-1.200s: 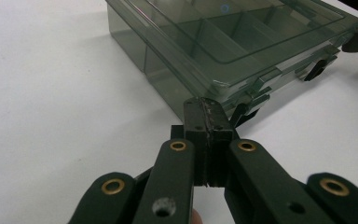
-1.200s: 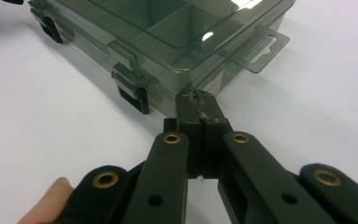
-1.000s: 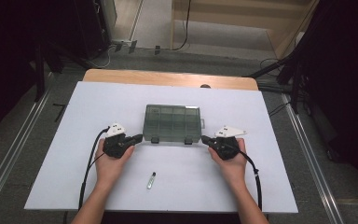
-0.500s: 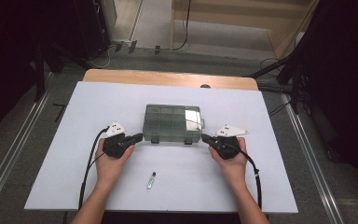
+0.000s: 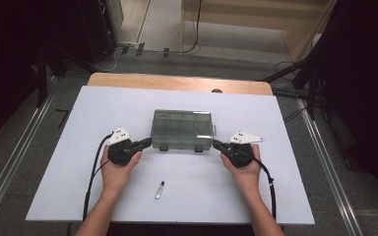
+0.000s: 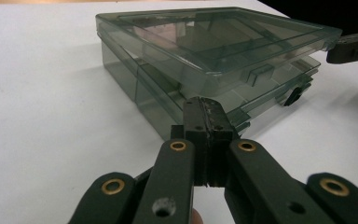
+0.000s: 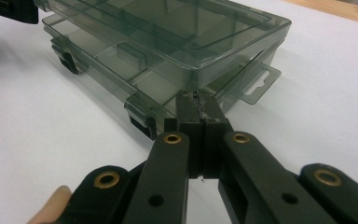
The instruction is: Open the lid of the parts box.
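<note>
Both grippers, left (image 5: 146,143) and right (image 5: 218,144), jaws pressed together, tips under box (image 5: 182,129) lid corners (lid ajar).

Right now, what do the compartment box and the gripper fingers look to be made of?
Compartment box: likely hard clear plastic with a smoky grey-green tint and a glossy finish; dividers show through the lid and light glares off it. Fingers of the left gripper: matte black, probably moulded or printed plastic, with brass-coloured rings at the pivots. Right gripper looks the same.
</note>
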A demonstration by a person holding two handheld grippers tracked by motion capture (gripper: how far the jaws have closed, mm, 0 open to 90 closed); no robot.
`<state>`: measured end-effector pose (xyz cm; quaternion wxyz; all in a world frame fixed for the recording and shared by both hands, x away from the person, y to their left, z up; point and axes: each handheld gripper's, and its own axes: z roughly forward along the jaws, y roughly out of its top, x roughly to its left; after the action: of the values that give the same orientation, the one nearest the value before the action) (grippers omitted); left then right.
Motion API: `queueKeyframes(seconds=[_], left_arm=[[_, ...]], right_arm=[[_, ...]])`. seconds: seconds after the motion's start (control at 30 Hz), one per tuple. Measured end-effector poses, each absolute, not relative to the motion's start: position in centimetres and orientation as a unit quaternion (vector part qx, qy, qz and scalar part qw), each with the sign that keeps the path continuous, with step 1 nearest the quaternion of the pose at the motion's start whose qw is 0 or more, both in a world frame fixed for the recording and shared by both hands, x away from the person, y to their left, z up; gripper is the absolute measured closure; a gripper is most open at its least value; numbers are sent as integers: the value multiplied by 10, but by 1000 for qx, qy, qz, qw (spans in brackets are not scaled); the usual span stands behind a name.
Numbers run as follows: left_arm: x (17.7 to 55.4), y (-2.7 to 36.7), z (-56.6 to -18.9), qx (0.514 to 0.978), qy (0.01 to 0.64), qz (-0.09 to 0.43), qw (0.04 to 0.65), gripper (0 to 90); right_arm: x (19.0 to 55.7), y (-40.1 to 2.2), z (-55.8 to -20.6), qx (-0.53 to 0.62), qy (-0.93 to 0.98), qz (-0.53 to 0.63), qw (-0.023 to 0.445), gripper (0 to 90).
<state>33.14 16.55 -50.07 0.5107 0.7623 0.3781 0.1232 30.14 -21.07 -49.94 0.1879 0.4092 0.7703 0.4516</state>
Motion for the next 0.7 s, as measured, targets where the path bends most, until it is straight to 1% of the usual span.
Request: queueKeyframes(seconds=[0.57,0.7], left_arm=[[333,165,-495,748,371,125,536,897],[333,165,-492,740,375,125,545,897]], right_arm=[[300,-208,-497,412,756,475,183,900],[299,-206,-494,409,756,474,191,900]])
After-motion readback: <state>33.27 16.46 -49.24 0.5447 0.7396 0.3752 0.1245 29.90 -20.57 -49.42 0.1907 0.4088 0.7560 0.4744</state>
